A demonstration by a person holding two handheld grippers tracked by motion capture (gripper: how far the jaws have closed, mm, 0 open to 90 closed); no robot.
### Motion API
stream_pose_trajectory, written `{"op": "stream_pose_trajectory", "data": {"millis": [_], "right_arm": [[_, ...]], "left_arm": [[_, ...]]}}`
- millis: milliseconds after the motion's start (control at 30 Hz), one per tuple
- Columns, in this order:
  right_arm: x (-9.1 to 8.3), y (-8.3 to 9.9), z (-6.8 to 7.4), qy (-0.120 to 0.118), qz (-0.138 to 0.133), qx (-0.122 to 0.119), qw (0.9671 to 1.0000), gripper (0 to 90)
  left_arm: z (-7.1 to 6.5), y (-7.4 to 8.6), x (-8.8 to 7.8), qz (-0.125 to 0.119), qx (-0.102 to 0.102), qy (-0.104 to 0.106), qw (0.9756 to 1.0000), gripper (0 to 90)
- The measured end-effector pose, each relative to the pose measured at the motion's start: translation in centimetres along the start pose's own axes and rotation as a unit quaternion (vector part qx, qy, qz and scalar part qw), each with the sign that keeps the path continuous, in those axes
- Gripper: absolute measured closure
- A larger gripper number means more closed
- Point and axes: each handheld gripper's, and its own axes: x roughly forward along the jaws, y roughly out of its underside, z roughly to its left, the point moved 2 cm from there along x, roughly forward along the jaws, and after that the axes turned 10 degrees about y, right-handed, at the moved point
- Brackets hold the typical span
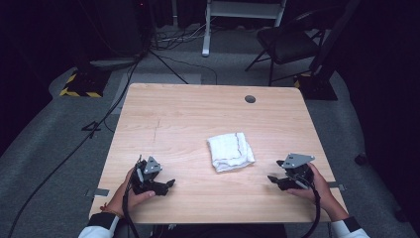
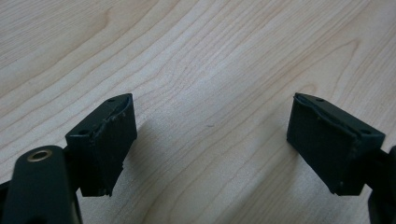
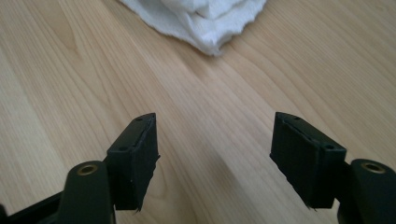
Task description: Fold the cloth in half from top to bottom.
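High view: wooden table point(image 1: 198, 114) with a folded white towel point(image 1: 230, 151) lying flat right of centre, nearer the near edge than the far one. Left gripper point(image 1: 166, 185) sits near the near-left part of the table, held by the left hand point(image 1: 130, 191), jaws pointing right toward the middle, nothing between them. Right gripper point(image 1: 275, 176) sits at the near right, held by the right hand point(image 1: 317, 188), jaws pointing left toward the towel, near it but apart, not touching. Grey three-cornered plates on top of both grippers. Round grommet hole point(image 1: 250, 99) at the far right of the tabletop. Off the table, far side: black folding chair point(image 1: 287, 42), white frame leg point(image 1: 207, 29), cables on grey floor point(image 1: 74, 148). No containers on the table; the towel holds nothing.

Left gripper view: left gripper point(image 2: 210, 140) with jaws spread wide, bare table point(image 2: 210, 56) wood between and beyond them, pads gripping nothing.

Right gripper view: right gripper point(image 3: 215, 154) with jaws spread, bare table point(image 3: 70, 70) between them. Towel point(image 3: 205, 18) lies ahead at the far edge of the view, its folded corner pointing toward the jaws, clearly short of the pads, no contact. Layers of the fold visible at the towel's edge.
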Motion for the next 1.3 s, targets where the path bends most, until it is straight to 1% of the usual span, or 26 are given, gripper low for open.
{"op": "stream_pose_trajectory", "data": {"millis": [67,133,233,300,433,500,633,667,700,733,767,800,833,900,933,1000,1233,1300], "right_arm": [[-0.3,0.9,-0.4,0.004,0.003,0.007,1.0000,32.3],[-0.5,2.0,-0.9,0.016,0.005,0.017,0.9997,32.2],[-0.8,3.5,-1.5,0.023,0.010,0.031,0.9992,31.7],[-1.1,4.3,-1.9,0.026,0.007,0.042,0.9987,31.6],[-1.8,5.9,-2.6,0.025,0.003,0.074,0.9969,31.1],[-2.1,6.7,-3.0,0.020,0.002,0.093,0.9954,30.8],[-2.8,8.3,-3.4,0.032,0.001,0.118,0.9925,29.4],[-3.0,8.8,-3.5,0.036,-0.002,0.128,0.9911,28.6],[-3.1,9.2,-3.6,0.033,-0.007,0.139,0.9897,28.4],[-3.2,9.7,-3.8,0.031,-0.011,0.154,0.9876,28.6],[-3.5,10.1,-3.8,0.038,-0.016,0.163,0.9857,28.1],[-3.6,10.4,-3.9,0.048,-0.015,0.169,0.9844,26.3],[-3.8,10.6,-3.9,0.058,-0.012,0.173,0.9832,22.8],[-3.9,10.9,-3.8,0.066,-0.010,0.183,0.9808,21.3],[-3.9,10.9,-3.8,0.068,-0.010,0.184,0.9804,20.8],[-3.9,10.9,-3.8,0.070,-0.007,0.187,0.9798,19.7],[-3.8,10.9,-3.9,0.071,-0.006,0.188,0.9795,18.3],[-3.8,10.8,-3.9,0.072,-0.004,0.190,0.9792,17.8]], "left_arm": [[0.0,0.0,0.0,0.001,0.001,0.001,1.0000,16.2],[0.0,0.0,0.0,0.000,0.001,0.001,1.0000,16.1],[0.0,0.0,0.0,0.000,0.001,0.001,1.0000,16.1],[0.0,0.0,0.0,0.000,0.001,0.001,1.0000,16.1],[0.0,0.0,0.0,0.000,0.000,0.001,1.0000,16.1],[0.0,0.0,0.0,0.000,0.000,0.001,1.0000,16.1],[0.0,0.0,0.0,0.000,0.000,0.001,1.0000,16.1],[0.0,0.0,0.0,0.000,0.000,0.000,1.0000,16.1],[0.0,0.0,0.0,-0.001,-0.001,-0.001,1.0000,16.0],[0.0,0.0,0.0,-0.001,-0.002,-0.001,1.0000,16.0],[0.0,0.0,0.0,-0.001,-0.001,-0.001,1.0000,16.0],[0.0,0.0,0.0,0.000,-0.001,-0.001,1.0000,16.0],[0.0,0.0,0.0,-0.001,0.000,0.000,1.0000,16.0],[0.0,0.0,0.0,-0.001,0.000,-0.001,1.0000,16.0],[0.1,0.0,-0.1,0.001,0.004,-0.002,1.0000,16.0],[0.0,0.0,-0.1,0.000,0.002,-0.001,1.0000,16.0],[0.1,0.1,-0.1,0.001,0.005,0.001,1.0000,16.0],[0.1,0.1,-0.1,0.001,0.002,0.003,1.0000,15.9]]}}
